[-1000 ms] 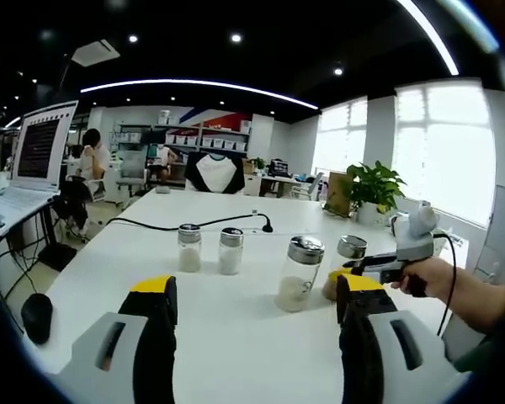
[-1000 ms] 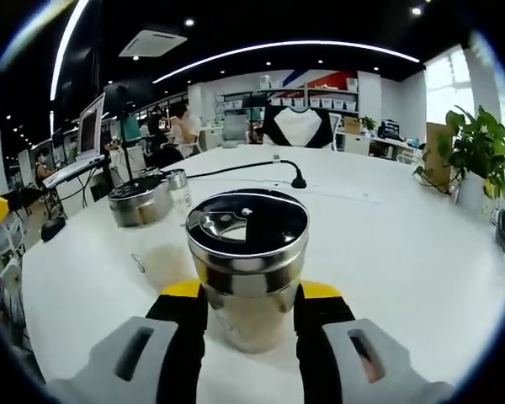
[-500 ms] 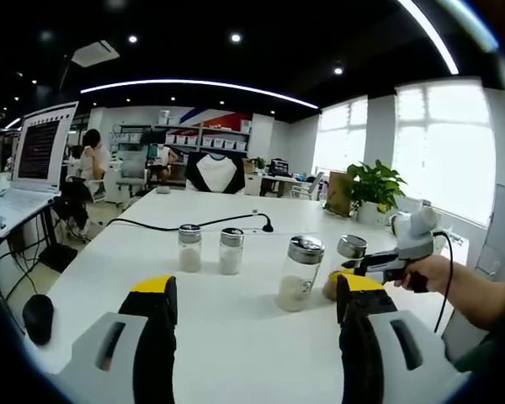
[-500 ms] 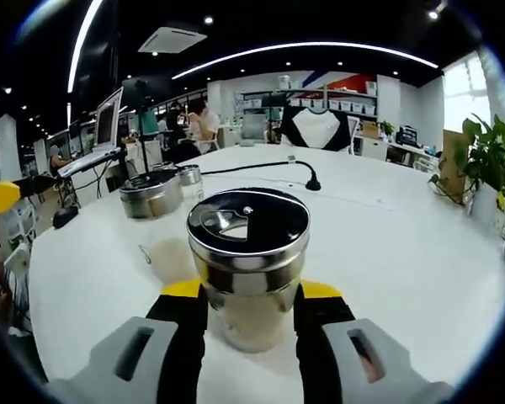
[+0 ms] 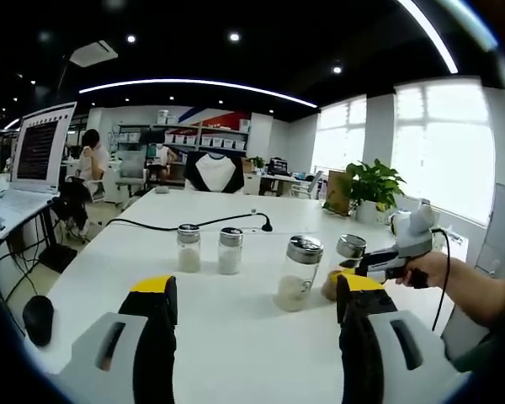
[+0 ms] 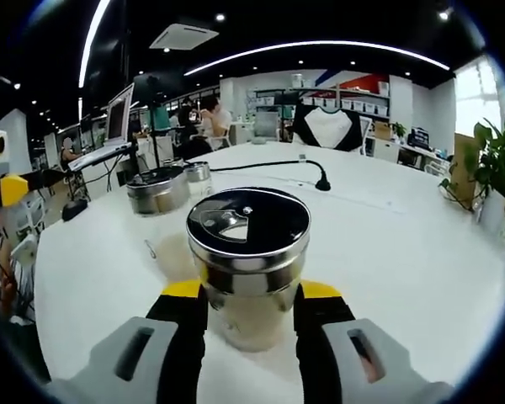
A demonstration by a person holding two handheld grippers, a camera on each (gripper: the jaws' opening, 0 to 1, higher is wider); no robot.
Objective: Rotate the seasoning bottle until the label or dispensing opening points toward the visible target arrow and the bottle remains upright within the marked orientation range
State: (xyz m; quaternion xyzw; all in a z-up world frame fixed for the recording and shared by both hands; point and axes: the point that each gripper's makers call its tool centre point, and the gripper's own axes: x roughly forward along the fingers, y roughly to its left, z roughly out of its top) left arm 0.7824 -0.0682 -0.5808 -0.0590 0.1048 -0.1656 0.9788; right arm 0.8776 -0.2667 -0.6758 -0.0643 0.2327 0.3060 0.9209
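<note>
The seasoning bottle (image 6: 247, 261) stands upright on the white surface (image 6: 387, 252), its glass body clamped between the jaws of the right gripper (image 6: 251, 313), with the wedge-shaped dispensing opening (image 6: 225, 224) in its steel lid facing left and slightly far. No target arrow is visible, so the turn is best made slowly about the bottle's vertical axis, base flat, grip steady. A second shaker (image 6: 158, 190) stands near on the left. The left gripper (image 5: 254, 316) hovers empty, jaws wide, with three other shakers beyond it.
</note>
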